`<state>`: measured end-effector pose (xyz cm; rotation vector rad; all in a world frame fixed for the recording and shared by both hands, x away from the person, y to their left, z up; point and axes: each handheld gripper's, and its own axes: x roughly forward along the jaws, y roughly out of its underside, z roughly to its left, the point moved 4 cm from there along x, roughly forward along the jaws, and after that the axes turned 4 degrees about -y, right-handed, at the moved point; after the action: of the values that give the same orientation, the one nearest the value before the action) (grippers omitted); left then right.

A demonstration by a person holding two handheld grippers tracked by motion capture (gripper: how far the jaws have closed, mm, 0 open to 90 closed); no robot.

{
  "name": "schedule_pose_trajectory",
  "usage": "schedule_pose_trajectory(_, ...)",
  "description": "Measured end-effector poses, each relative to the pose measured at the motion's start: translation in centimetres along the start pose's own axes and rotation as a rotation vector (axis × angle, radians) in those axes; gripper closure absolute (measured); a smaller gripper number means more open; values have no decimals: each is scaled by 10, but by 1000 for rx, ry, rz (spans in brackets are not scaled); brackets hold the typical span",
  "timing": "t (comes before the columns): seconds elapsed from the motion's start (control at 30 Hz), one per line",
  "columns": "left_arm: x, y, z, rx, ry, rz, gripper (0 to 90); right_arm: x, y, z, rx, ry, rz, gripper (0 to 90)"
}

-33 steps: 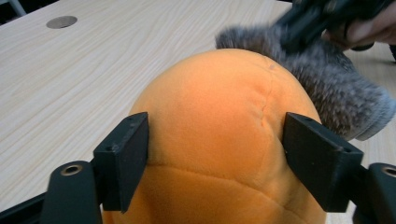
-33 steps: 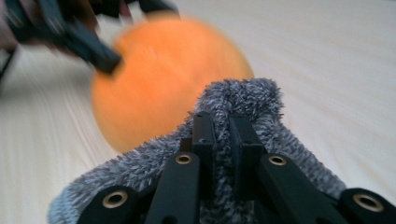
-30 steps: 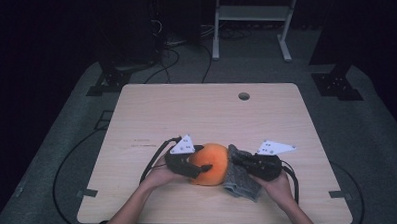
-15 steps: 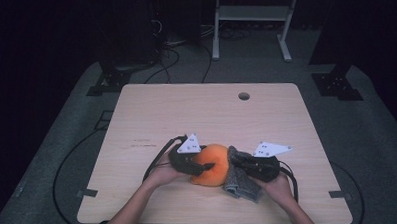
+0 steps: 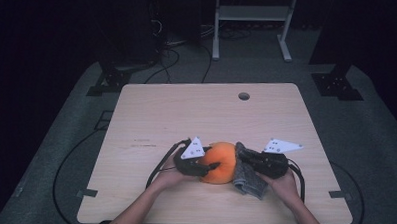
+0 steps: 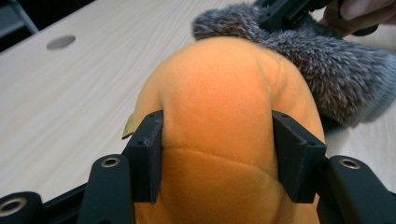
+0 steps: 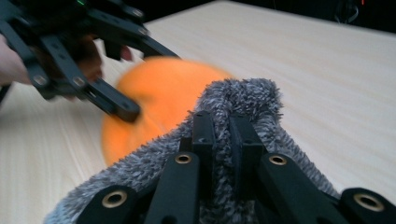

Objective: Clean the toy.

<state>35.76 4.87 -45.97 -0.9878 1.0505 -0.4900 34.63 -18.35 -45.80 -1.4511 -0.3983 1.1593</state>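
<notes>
Orange plush (image 6: 219, 121) now gripped by left gripper (image 6: 217, 158), fingers just closed; right gripper (image 7: 222, 135) pinches grey cloth (image 7: 252, 100).

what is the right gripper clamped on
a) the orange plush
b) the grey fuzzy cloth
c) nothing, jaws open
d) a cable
b: in the right gripper view the right gripper has its jaws pinched together on a fold of the grey fuzzy cloth, while the orange plush sits between the left gripper's jaws.
</notes>
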Motion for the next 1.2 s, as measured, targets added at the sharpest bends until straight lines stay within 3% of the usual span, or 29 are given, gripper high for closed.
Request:
schedule_pose_trajectory(0.07, -4, 3, 2, -15, 0, -2, 414, -1, 5, -2, 1, 16, 22, 818)
schedule_pose_trajectory(0.2, -6, 4, 1, 2, 0, -1, 408, -4, 5, -1, -1, 21, 29, 818)
schedule_pose_trajectory(0.3, -6, 6, 2, -20, 9, -14, 403, -4, -5, 3, -3, -5, -18, 817)
schedule_pose_trajectory(0.47, -7, 9, 4, -43, 12, -20, 400, 3, -7, 0, 18, -24, -27, 818)
schedule_pose_trajectory(0.53, -7, 9, 4, -41, 14, -21, 398, 4, -1, -5, 25, -2, 1, 819)
schedule_pose_trajectory(0.57, -7, 8, 4, -38, 16, -21, 397, 2, 7, -10, 51, 13, 29, 819)
schedule_pose_trajectory(0.67, -7, 9, 5, -47, 23, -25, 394, -2, 12, -12, 47, 32, 49, 818)
schedule_pose_trajectory(0.7, -7, 9, 5, -48, 24, -27, 391, -8, 8, -10, 43, 28, 13, 818)
schedule_pose_trajectory(0.73, -7, 9, 4, -44, 22, -26, 391, -8, 8, -10, 43, 28, 13, 818)
schedule_pose_trajectory(0.8, -6, 7, 2, -28, 21, -31, 389, -9, -6, -2, 8, 10, -31, 817)
schedule_pose_trajectory(0.83, -6, 6, 0, -11, 19, -32, 388, -7, -9, 0, 2, 7, -33, 817)
schedule_pose_trajectory(0.93, -7, 7, 1, -14, 22, -28, 388, -2, -10, 1, 1, -2, -31, 815)
schedule_pose_trajectory(1.0, -7, 8, 2, -22, 27, -28, 386, 4, -4, -2, 28, -4, -5, 816)
schedule_pose_trajectory(1.03, -7, 7, 2, -16, 28, -26, 384, 5, 4, -5, 64, 2, 12, 817)
schedule_pose_trajectory(1.1, -7, 7, 2, -15, 28, -25, 382, 2, 10, -7, 59, 26, 55, 817)
schedule_pose_trajectory(1.2, -7, 7, 2, -19, 29, -26, 381, -3, 13, -8, 53, 34, 61, 817)
